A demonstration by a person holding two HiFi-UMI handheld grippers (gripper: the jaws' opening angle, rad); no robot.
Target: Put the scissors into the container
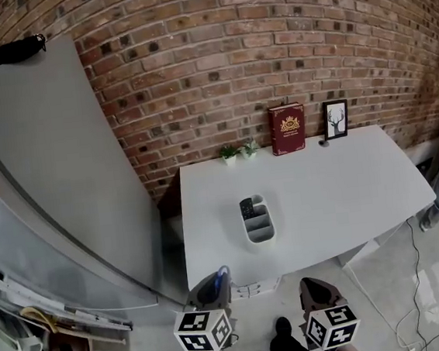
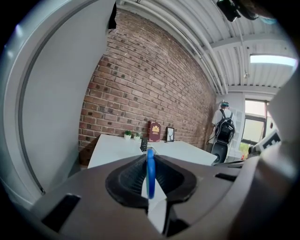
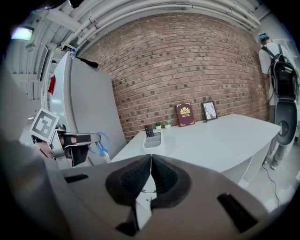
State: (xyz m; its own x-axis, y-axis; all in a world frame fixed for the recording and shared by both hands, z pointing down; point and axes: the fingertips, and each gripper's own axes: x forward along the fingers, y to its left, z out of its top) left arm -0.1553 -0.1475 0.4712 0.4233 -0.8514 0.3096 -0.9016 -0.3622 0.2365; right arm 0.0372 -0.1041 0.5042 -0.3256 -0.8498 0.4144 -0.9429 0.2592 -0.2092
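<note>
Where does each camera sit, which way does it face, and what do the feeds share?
Head view: on the person's head, steeply down at table and container; left claw, right claw at bottom.
Left gripper view: on left claw, toward table; jaws shut on scissors.
Right gripper view: on right claw, toward table; jaws together, empty; left claw at left.
All three share: table, red book.
</note>
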